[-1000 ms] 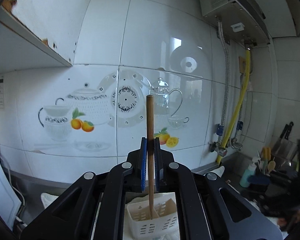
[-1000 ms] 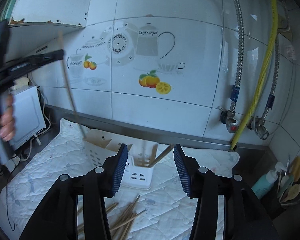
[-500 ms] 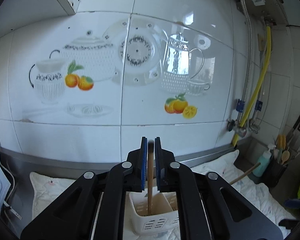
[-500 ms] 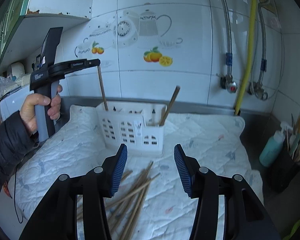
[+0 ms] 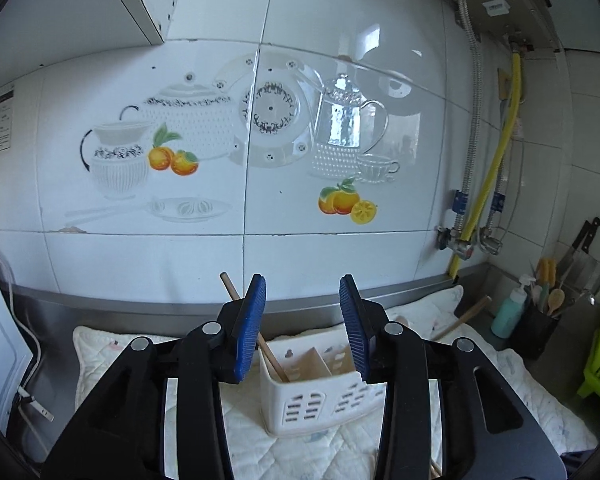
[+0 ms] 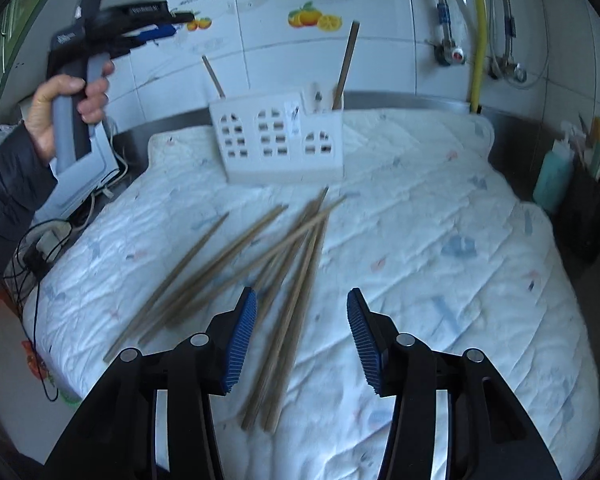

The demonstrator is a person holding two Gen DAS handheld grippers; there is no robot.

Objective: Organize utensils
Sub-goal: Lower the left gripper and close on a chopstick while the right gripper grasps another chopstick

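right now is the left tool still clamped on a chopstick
No, the left tool is opening with nothing between its pads, and the chopstick leans free in the white holder.

The left hand-held gripper [image 5: 302, 320] hangs above the white slotted utensil holder [image 5: 320, 396], its blue-padded jaws opening with nothing pressed between them; one wooden chopstick [image 5: 260, 344] leans left in the holder's near compartment, passing behind the left pad; another chopstick [image 5: 462, 318] slants at the right; the holder stands on a quilted white mat [image 5: 520, 392] before the tiled wall [image 5: 260, 208].
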